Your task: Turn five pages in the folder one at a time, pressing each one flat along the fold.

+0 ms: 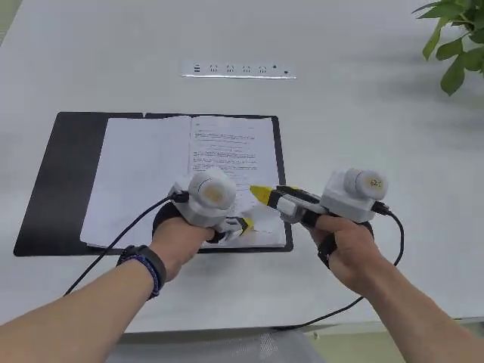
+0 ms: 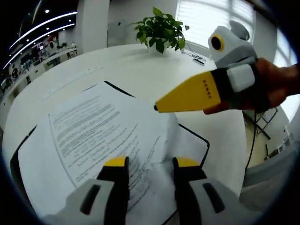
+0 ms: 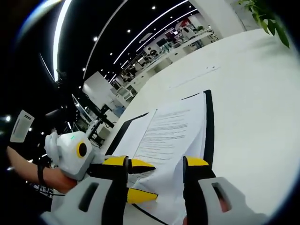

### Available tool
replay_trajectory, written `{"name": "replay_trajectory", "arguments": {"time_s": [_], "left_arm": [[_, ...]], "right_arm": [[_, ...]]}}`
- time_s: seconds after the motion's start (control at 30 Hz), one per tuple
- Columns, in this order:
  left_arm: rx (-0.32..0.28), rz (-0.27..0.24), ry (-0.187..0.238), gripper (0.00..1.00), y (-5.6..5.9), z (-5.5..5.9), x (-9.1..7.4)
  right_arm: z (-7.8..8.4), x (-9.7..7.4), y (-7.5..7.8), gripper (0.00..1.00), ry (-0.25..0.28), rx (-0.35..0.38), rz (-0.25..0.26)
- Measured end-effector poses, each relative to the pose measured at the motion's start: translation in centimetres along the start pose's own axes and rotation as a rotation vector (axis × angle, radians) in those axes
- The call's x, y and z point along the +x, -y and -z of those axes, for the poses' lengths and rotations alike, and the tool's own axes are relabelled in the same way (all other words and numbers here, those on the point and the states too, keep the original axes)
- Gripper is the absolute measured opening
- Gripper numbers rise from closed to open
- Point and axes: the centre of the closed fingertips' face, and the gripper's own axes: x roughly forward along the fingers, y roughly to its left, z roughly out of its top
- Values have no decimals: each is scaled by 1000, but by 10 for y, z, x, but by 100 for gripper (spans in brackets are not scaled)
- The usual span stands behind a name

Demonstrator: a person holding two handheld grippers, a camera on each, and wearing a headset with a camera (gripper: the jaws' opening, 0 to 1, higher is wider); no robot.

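Folder lies open and flat on the white worktop, left of centre and just ahead of the person. A blank page is on its left side, a printed page on its right. The printed page's near right corner looks bowed up a little. Left claw sits low over that corner, jaws spread, paper under the gap; can't tell if the tips touch the sheet. Left hand wraps its gripper from behind, forearm in from lower left, claw aimed right across the page edge. Right claw is just above and beside it, pointing left and roughly level. Its jaws are spread too, gripping nothing. Right hand holds its gripper from below, off the folder's right edge, forearm in from lower right. The two claws are near each other, not touching. Dark band on the left wrist, and a cable trails off each gripper. Power strip lies beyond the folder, with a plant at far right.
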Motion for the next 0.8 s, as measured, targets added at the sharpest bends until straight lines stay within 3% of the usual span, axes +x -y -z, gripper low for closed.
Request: {"name": "replay_trajectory", "arguments": {"time_s": [0.2, 0.4, 0.53, 0.67, 0.8], "left_arm": [[-55, 11, 18, 36, 2, 0, -5], [-100, 18, 58, 40, 12, -7, -16], [-135, 17, 52, 42, 16, -4, -26], [-109, 26, 50, 45, 25, 3, -35], [-126, 13, 67, 47, 19, 1, -46]], "right_arm": [[4, -2, -3, 38, 7, 29, -12], [8, -5, -6, 27, 29, 61, -26], [8, -8, -10, 19, 41, 73, -34], [8, -8, -16, 11, 56, 104, -56], [14, -8, -20, 4, 45, 106, -54]]}}
